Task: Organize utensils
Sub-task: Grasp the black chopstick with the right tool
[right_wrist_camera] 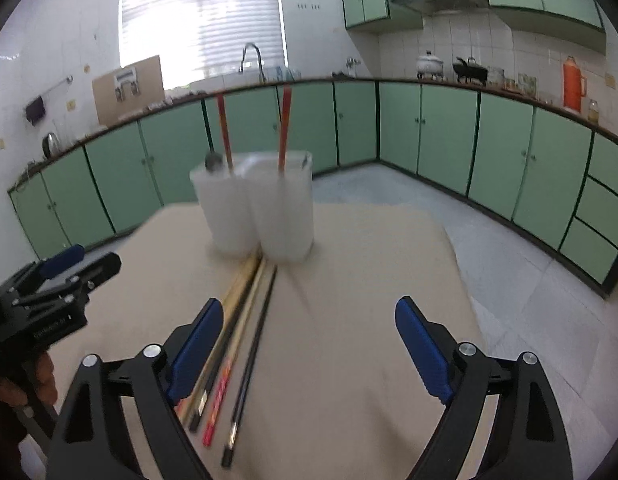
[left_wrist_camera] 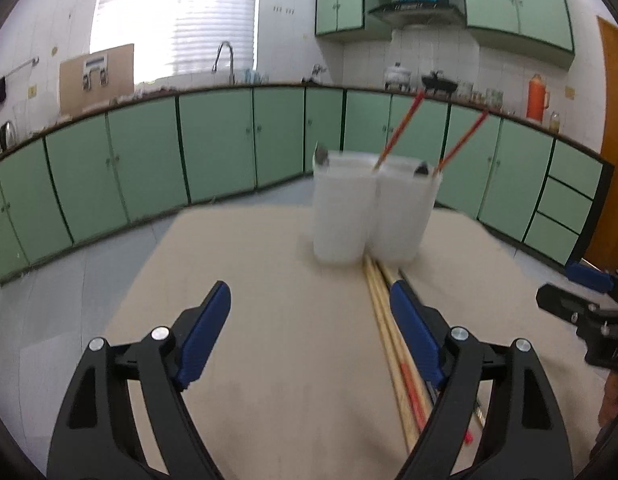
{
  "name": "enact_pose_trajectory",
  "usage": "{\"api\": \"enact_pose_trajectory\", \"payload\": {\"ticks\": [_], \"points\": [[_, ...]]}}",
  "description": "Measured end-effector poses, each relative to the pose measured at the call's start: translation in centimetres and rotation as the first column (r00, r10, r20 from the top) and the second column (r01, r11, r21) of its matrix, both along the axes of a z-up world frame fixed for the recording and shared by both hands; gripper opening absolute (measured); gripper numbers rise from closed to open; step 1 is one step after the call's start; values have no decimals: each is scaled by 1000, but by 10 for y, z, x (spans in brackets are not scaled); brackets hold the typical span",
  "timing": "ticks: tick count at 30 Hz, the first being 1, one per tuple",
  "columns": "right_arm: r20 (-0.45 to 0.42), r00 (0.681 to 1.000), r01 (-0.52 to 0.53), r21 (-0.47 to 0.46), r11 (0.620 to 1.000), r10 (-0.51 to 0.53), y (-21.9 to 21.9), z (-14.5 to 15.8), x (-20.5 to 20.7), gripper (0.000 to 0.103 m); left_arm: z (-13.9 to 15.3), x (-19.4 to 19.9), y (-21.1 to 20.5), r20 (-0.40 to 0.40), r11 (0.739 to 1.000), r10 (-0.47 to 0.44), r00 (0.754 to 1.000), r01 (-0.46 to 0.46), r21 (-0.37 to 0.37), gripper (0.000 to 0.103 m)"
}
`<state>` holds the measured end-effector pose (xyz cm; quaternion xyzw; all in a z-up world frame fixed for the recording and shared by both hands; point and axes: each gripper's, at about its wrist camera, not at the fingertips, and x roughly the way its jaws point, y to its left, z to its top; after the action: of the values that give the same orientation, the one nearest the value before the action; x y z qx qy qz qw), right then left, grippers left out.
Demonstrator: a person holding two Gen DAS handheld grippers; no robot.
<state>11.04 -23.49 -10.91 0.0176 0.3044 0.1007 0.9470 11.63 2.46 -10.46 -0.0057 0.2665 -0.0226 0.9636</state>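
Note:
Two white holders point(left_wrist_camera: 373, 212) point(right_wrist_camera: 257, 208) stand side by side at the far end of a beige table point(left_wrist_camera: 277, 320) point(right_wrist_camera: 349, 280); each has a red chopstick point(left_wrist_camera: 401, 128) point(right_wrist_camera: 284, 128) and a spoon sticking out. Several loose chopsticks point(left_wrist_camera: 393, 336) point(right_wrist_camera: 237, 344), wooden, black and red, lie in a row on the cloth in front of the holders. My left gripper point(left_wrist_camera: 311, 296) is open above the table, its right finger over the chopsticks. My right gripper point(right_wrist_camera: 309, 312) is open too, its left finger over them. Nothing is between either pair of fingers.
The other gripper shows at the edge of each view: the right one point(left_wrist_camera: 585, 304), the left one point(right_wrist_camera: 57, 284), held by a hand point(right_wrist_camera: 13, 384). Green kitchen cabinets point(left_wrist_camera: 213, 144) and a counter with a tap, pots and an orange flask point(left_wrist_camera: 537, 98) ring the grey floor.

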Motion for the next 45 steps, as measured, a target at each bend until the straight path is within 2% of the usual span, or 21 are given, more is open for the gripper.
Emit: {"api": "enact_pose_trajectory", "payload": {"ticks": [4,10,16,18,20,24,33,34,35,45], "points": [[-39,999,-6,-13,1000,6,5,-19,-14,82,-14,-12,2,-46,1000,-7,999,8,27,79],[-86,996,-26,-25,999,24,14,-40,-32,67,-32,-21,4,-109,999,-4,994,9,51,79],[-127,991,-40,-22,999,37,23,-51,-43,52,-39,-28,-10,-162,999,-17,987,24,44,78],[-141,989,-56,-21,998,52,28,-55,-47,42,-40,-30,-13,-167,998,-26,986,34,47,78],[-152,986,-72,-22,997,68,33,-58,-49,38,-41,-31,-15,-171,998,-28,985,37,52,78],[-179,978,-112,-24,993,106,43,-67,-52,23,-41,-31,-16,-170,998,-20,985,29,53,76],[-188,975,-132,-56,990,120,50,-70,-54,17,-44,-33,-22,-206,997,-59,977,70,44,76],[-187,975,-133,-61,989,119,50,-70,-54,15,-45,-32,-24,-214,996,-67,975,79,46,76],[-188,976,-128,-65,990,114,49,-70,-54,7,-47,-31,-26,-223,995,-76,972,89,49,76],[-195,980,-56,-33,998,49,23,-70,-49,6,-55,-28,-40,-277,986,-137,951,159,57,75]]}}
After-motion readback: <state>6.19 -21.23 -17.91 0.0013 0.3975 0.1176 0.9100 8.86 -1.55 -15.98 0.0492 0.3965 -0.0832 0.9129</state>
